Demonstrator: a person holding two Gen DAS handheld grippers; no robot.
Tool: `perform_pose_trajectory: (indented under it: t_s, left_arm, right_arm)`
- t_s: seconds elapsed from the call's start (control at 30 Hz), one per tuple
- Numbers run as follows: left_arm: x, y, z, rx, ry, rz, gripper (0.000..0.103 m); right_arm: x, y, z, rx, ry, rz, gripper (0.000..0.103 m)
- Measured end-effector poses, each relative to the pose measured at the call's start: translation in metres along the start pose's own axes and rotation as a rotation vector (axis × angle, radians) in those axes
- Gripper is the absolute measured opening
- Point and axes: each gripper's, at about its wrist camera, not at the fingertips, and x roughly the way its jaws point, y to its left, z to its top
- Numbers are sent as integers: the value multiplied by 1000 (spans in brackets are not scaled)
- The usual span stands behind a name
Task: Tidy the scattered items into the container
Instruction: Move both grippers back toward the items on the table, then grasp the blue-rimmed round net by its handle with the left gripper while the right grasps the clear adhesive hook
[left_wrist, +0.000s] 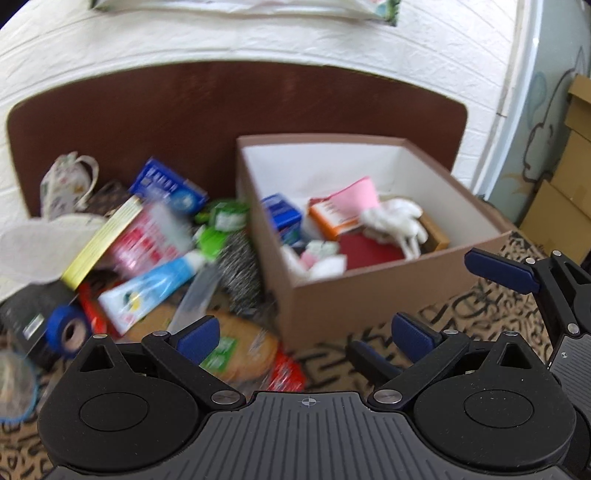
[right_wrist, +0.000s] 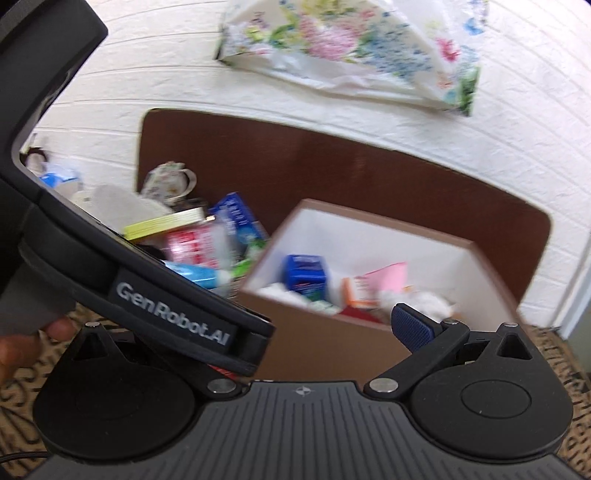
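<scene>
A brown box with a white inside holds a blue carton, an orange and pink packet and a white fluffy item. Left of it lies a pile: a toothpaste tube, a blue box, a red packet, a blue tape roll and a round pack. My left gripper is open and holds nothing, low in front of the box's near corner. My right gripper is open beside it; in the right wrist view the left gripper's body hides its left finger.
A brown board leans on the white brick wall behind the pile. A black-patterned carpet lies underneath. Cardboard boxes stand at far right. A floral bag hangs on the wall. A person's hand shows at lower left.
</scene>
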Motion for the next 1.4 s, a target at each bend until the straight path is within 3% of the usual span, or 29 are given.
perform_pose_trajectory:
  t_s: [0.53, 0.9, 1.03, 1.4]
  left_arm:
    - [-28, 64, -89, -176, 49, 70, 103]
    - [-30, 84, -112, -226, 63, 86, 103]
    - [-34, 104, -115, -244, 55, 133, 103]
    - [-45, 196, -121, -438, 32, 302, 103]
  right_arm:
    - [0, 86, -34, 14, 110, 207, 103]
    - [5, 113, -46, -11, 159, 272, 103]
    - [15, 120, -43, -13, 164, 294, 103]
    - [52, 160, -32, -69, 180, 406, 102]
